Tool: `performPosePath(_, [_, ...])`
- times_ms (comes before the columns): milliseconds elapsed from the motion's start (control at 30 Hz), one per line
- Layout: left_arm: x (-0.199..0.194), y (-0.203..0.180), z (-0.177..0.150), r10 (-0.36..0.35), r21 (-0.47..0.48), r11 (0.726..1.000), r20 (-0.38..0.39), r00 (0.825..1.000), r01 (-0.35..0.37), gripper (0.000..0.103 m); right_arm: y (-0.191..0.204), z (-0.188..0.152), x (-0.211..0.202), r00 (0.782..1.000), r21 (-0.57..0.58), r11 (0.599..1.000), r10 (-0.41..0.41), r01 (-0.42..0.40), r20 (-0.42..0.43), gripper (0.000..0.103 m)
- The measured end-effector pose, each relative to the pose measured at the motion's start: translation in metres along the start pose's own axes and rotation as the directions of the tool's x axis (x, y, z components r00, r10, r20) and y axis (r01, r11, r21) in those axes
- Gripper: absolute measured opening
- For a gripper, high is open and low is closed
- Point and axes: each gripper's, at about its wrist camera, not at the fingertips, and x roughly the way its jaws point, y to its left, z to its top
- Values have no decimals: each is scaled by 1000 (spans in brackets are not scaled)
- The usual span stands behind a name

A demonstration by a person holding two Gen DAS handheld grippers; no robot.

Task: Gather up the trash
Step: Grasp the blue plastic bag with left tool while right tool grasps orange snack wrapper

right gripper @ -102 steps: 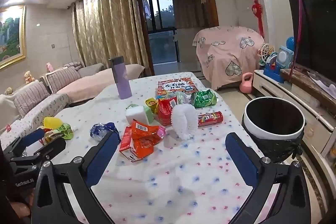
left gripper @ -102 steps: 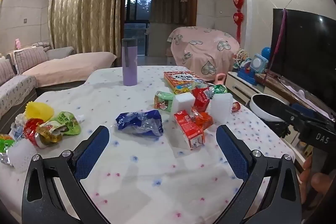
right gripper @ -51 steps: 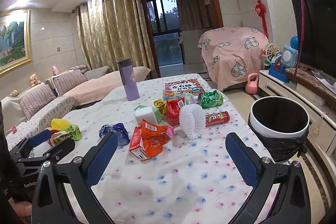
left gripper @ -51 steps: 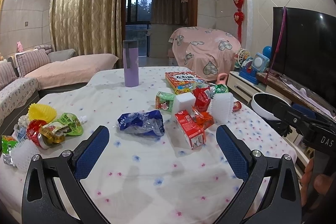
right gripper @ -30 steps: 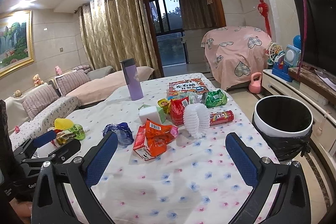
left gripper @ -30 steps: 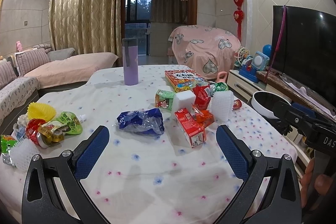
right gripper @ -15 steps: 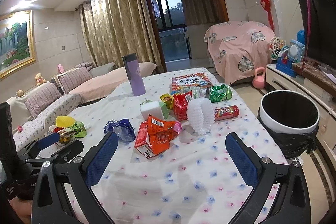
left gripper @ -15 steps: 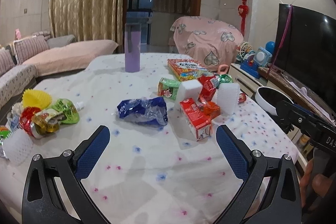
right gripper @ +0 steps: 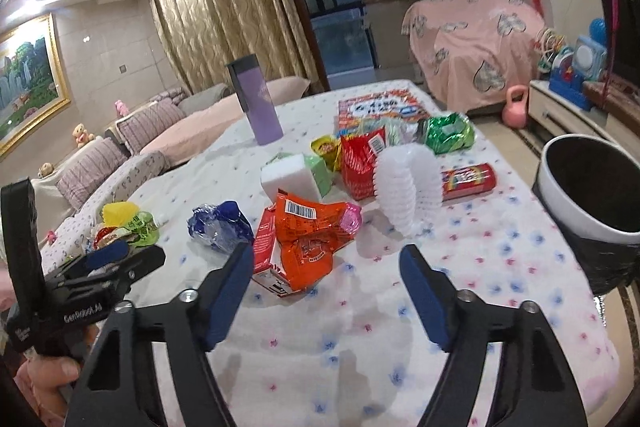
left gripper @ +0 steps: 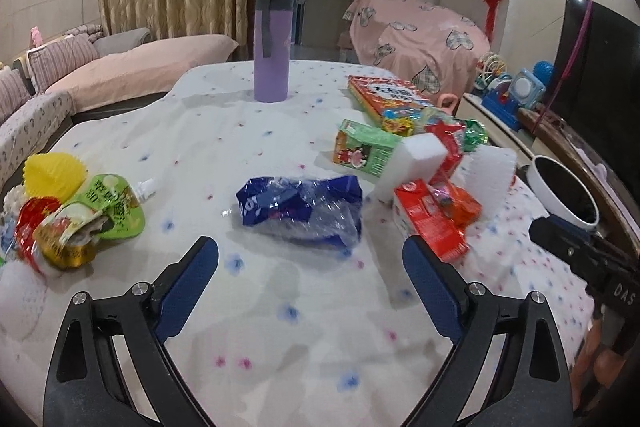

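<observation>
Trash lies on a white dotted tablecloth (left gripper: 280, 327). My left gripper (left gripper: 310, 263) is open and empty, just short of a crumpled blue wrapper (left gripper: 298, 209). My right gripper (right gripper: 326, 267) is open and empty, just short of an orange wrapper (right gripper: 310, 233) lying on a red carton (right gripper: 266, 241). The blue wrapper also shows in the right wrist view (right gripper: 220, 227). A white foam net (right gripper: 406, 183), a red can (right gripper: 468, 181), a white foam block (right gripper: 290, 181) and a green bag (right gripper: 448, 133) lie beyond. A black bin with a white rim (right gripper: 592, 195) stands right of the table.
A purple bottle (left gripper: 272, 43) stands at the table's far side. A red box (left gripper: 386, 95) lies near it. More wrappers, a green pouch (left gripper: 116, 207) and a yellow foam net (left gripper: 54, 173), lie at the left. Sofas, a TV and a low cabinet surround the table.
Both grippers have moved forward and lower toward the table. The trash looks larger and nearer. Nothing has been taken hold of.
</observation>
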Motion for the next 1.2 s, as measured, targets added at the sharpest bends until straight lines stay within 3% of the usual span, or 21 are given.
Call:
performPosePath(300, [51, 5, 19, 14, -1, 1000, -78, 997, -14, 96, -9, 12, 44, 996, 24, 999, 50, -49, -78, 69])
performPosePath(467, [75, 4, 19, -11, 2, 1000, -130, 991, 12, 94, -14, 13, 70, 986, 58, 995, 94, -87, -135, 68])
performPosePath(533, [83, 5, 17, -31, 1, 1000, -151, 988, 31, 70, -15, 12, 77, 981, 70, 992, 113, -103, -156, 61])
performPosePath(633, [90, 3, 13, -44, 14, 999, -169, 985, 47, 56, -16, 11, 81, 979, 68, 991, 122, -112, -164, 39])
performPosePath(667, [89, 2, 12, -50, 19, 998, -170, 984, 54, 55, -15, 10, 81, 979, 61, 992, 117, -109, -169, 12])
performPosePath(700, [87, 1, 12, -56, 24, 998, -167, 984, 61, 52, -15, 9, 83, 978, 61, 992, 120, -110, -174, 2])
performPosePath(833, [76, 4, 10, -79, 6, 997, -151, 985, 81, 46, -14, 6, 79, 979, 43, 993, 111, -105, -170, 0])
performPosePath(1067, [48, 15, 12, -71, -33, 997, -90, 993, 68, 45, -10, 8, 63, 986, 23, 995, 101, -99, -136, 0])
performPosePath(1167, [36, 20, 15, -60, -45, 997, -56, 997, 57, 45, -17, 10, 55, 985, 69, 992, 114, -106, -126, 14])
performPosePath(1200, [33, 21, 16, -57, -45, 997, -45, 997, 55, 45, -18, 9, 53, 986, 72, 992, 116, -108, -122, 27])
